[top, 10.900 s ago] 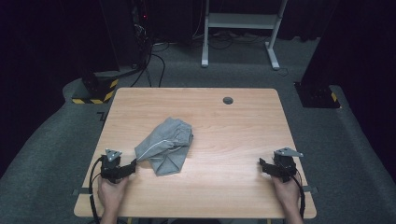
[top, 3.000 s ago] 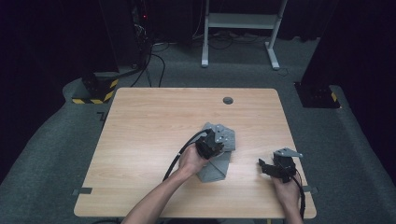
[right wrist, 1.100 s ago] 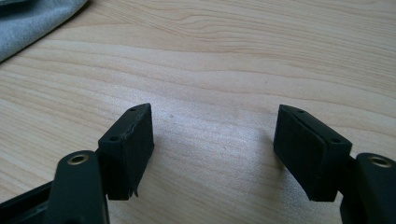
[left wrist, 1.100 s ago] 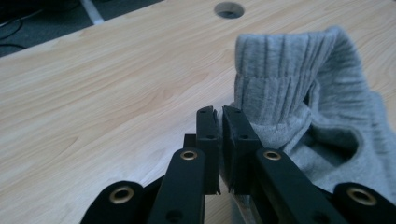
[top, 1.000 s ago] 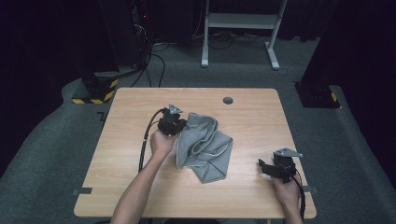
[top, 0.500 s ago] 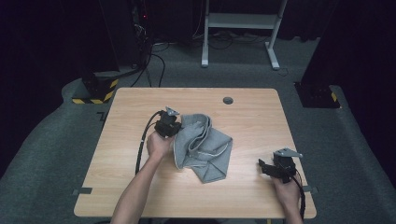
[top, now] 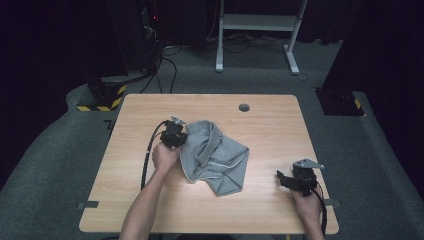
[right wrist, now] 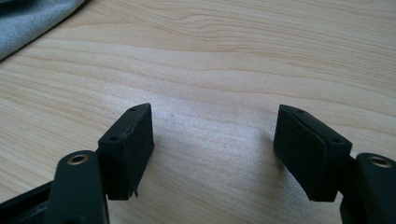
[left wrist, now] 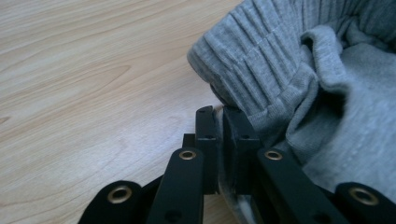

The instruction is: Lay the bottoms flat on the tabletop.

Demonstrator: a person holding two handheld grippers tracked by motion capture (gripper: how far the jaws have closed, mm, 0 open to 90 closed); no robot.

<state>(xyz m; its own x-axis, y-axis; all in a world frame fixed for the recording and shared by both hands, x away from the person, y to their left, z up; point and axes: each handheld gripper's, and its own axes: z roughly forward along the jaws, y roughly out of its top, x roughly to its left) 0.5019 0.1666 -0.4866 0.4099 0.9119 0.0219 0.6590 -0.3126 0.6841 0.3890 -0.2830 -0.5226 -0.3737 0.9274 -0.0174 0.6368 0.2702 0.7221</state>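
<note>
Currently pinching the waistband, right idle

Now my left gripper point(top: 175, 135) is clamped on the ribbed waistband edge of the grey sweatpants point(top: 215, 155); in the left gripper view the jaws stand nearly together with a thin fold of the ribbed waistband point(left wrist: 252, 70) caught between them. Sweatpants lie crumpled mid-table, just right of that gripper, hem end toward the near edge. My right gripper point(top: 287, 180) rests at the near right of the wooden table point(top: 270, 125), well apart from the cloth, jaws spread wide over bare wood, nothing in them
</note>
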